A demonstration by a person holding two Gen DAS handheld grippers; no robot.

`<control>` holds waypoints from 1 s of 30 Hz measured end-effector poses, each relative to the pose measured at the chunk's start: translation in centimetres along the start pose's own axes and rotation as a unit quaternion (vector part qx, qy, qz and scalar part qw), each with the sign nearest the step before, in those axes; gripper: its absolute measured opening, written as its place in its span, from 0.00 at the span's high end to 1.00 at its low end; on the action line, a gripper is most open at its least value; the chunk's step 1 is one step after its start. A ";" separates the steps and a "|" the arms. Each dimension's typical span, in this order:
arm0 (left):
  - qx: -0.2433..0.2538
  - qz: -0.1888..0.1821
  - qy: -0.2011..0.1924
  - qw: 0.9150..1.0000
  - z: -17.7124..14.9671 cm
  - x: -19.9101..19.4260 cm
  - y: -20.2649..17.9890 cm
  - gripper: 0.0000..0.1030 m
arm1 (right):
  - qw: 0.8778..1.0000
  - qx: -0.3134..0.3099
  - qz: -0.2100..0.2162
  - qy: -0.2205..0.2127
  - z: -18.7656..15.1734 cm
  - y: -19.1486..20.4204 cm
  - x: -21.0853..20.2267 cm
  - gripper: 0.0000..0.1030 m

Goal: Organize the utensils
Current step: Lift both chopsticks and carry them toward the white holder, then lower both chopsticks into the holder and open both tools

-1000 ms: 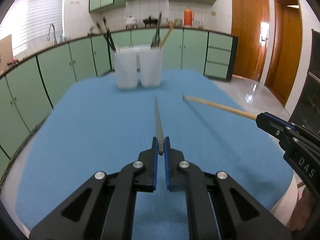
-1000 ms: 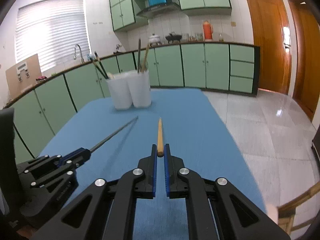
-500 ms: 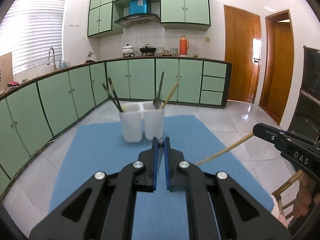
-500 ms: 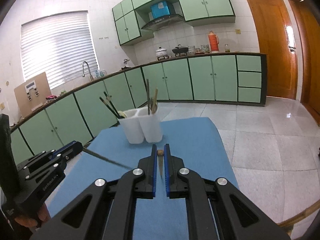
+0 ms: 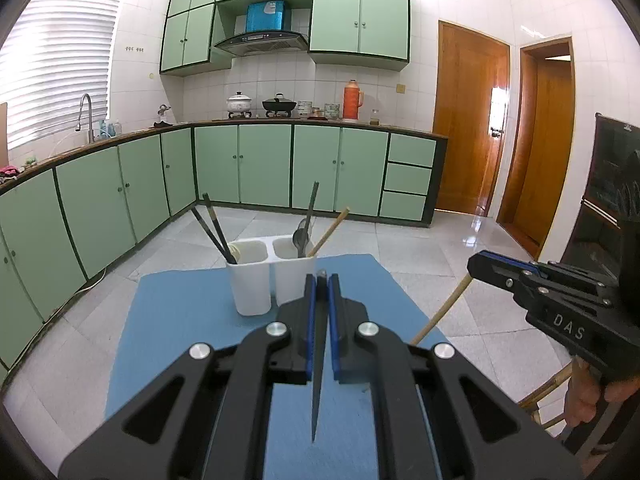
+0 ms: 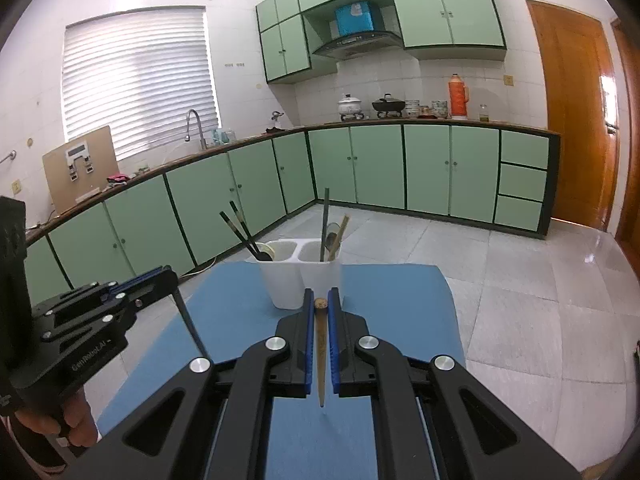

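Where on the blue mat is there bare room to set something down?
Bare blue mat lies left, right and in front of the white holder. Only the far middle, where the holder stands, is crowded.

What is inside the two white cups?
The left white cup holds two dark chopsticks. The right white cup holds a spoon, a dark stick and a wooden chopstick. The cup walls hide their lower ends.

White letters "DAS" on the side of the right gripper (image 5: 478, 266), seen off to the right of the left tongs. Small grey print on the side of the left gripper (image 6: 170, 276), too blurred to read. Nothing else readable.
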State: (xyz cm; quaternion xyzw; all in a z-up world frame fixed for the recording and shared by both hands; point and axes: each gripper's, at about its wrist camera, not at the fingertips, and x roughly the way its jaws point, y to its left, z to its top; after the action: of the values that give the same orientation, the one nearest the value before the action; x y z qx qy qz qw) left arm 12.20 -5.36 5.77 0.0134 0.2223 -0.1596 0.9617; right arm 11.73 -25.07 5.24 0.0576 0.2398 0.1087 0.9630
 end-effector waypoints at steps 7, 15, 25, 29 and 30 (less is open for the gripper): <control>-0.008 0.004 -0.019 1.000 2.0 0.7 1.9 0.95 | 1.000 -0.023 0.010 -0.019 2.5 1.1 0.3 0.94; -0.022 0.011 -0.060 0.998 6.7 1.8 4.3 0.95 | 0.997 -0.040 0.020 -0.058 7.8 2.1 1.3 0.94; -0.026 0.036 -0.108 0.993 13.1 5.6 6.0 0.95 | 0.995 -0.045 0.016 -0.086 13.6 2.6 5.0 0.94; -0.028 0.044 -0.123 0.991 14.8 7.3 6.3 0.95 | 0.995 -0.050 0.012 -0.082 14.9 2.8 7.4 0.94; -0.030 0.044 -0.126 0.991 15.2 7.8 6.4 0.95 | 0.995 -0.050 0.013 -0.081 15.1 2.8 7.9 0.94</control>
State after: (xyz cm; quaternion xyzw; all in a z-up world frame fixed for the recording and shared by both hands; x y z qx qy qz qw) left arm 27.30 -3.10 15.80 -0.0254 0.1029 -0.1105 0.9882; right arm 25.16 -21.34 15.41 0.0209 0.1550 0.1279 0.9794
